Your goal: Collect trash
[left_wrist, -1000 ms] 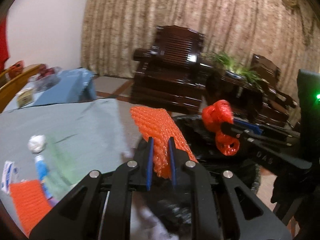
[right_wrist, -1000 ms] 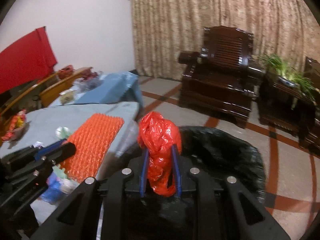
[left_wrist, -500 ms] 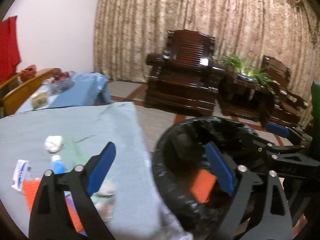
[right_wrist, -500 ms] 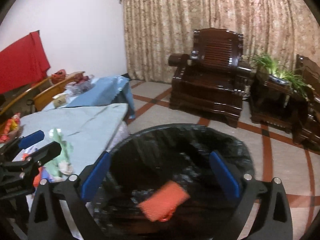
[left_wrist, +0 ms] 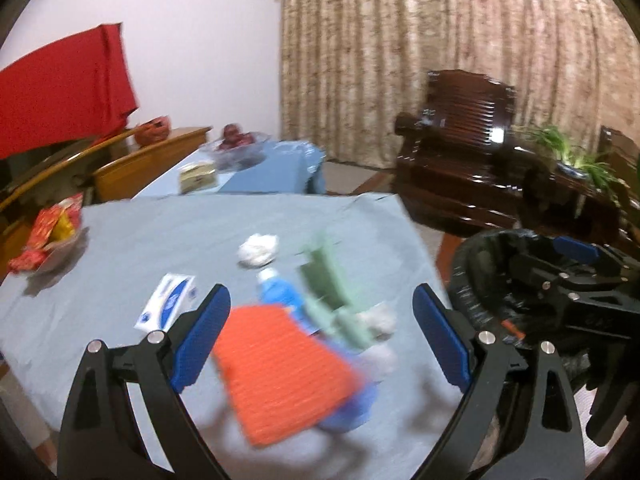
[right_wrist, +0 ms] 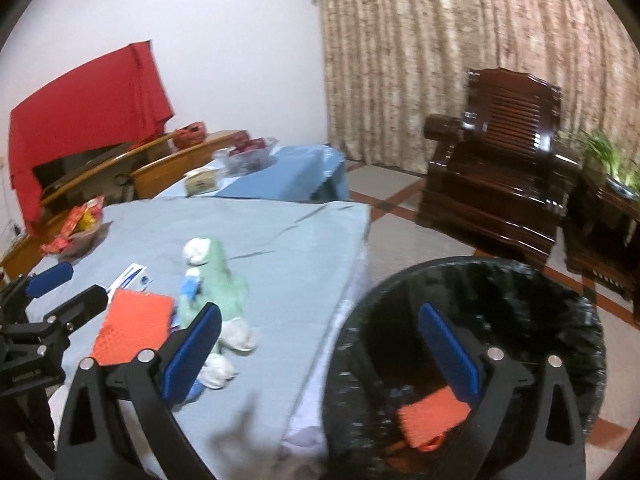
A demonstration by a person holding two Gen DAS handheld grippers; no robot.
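My left gripper (left_wrist: 320, 340) is open and empty above a pile of trash on the blue-grey table (left_wrist: 160, 240). The pile holds an orange foam net (left_wrist: 280, 372), a green wrapper (left_wrist: 328, 284), a blue-capped bottle (left_wrist: 280, 292), crumpled white tissue (left_wrist: 258, 249) and a white-and-blue packet (left_wrist: 168, 306). My right gripper (right_wrist: 320, 348) is open and empty over the near rim of the black-lined bin (right_wrist: 560, 300), which holds an orange foam net (right_wrist: 434, 416). The pile also shows in the right wrist view (right_wrist: 216, 280).
A bowl of red and yellow snack packets (left_wrist: 48, 236) sits at the table's left. A second blue-covered table (left_wrist: 256, 176) with a tissue box and fruit bowl stands behind. Dark wooden armchairs (right_wrist: 504, 168) and a plant stand stand to the right on the tiled floor.
Both grippers opened and dropped the orange foam net and red bag into the bin. The left gripper then swung left over the table's trash pile; the right gripper also turned left.
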